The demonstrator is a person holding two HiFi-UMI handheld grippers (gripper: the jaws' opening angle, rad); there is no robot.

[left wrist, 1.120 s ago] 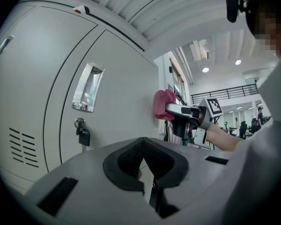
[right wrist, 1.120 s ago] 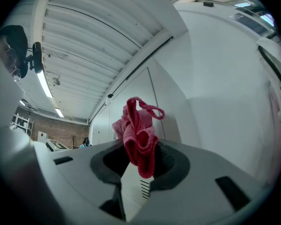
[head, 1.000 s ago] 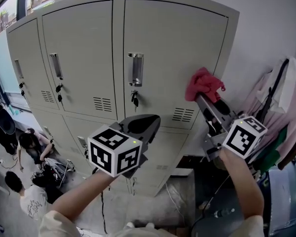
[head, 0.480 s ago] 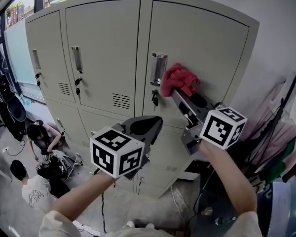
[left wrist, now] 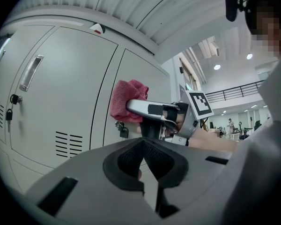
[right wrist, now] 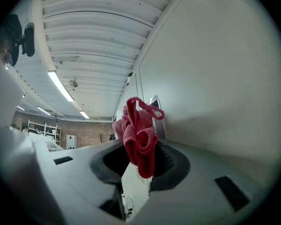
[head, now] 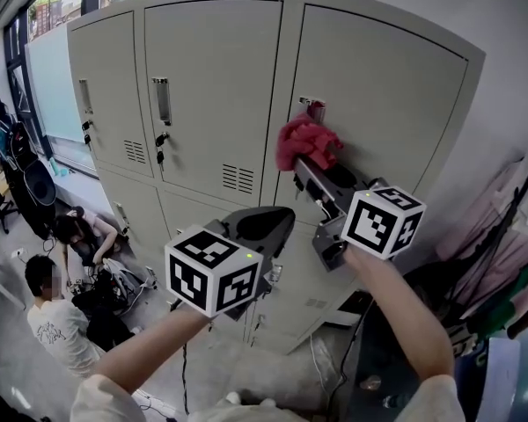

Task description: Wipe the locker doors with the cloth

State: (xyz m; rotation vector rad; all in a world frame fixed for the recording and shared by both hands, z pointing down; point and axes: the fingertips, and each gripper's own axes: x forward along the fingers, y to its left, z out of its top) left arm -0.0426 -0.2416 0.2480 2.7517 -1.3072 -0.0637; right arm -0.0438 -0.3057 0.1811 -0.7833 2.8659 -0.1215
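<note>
cloth clamped in right gripper, against locker door.

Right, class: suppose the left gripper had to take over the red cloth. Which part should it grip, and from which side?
Probably the loose bunch of the red cloth sticking out beyond the right gripper, which pinches its lower end. Come from the left, along the locker door: the door blocks the far side, the right gripper the near side.
</note>
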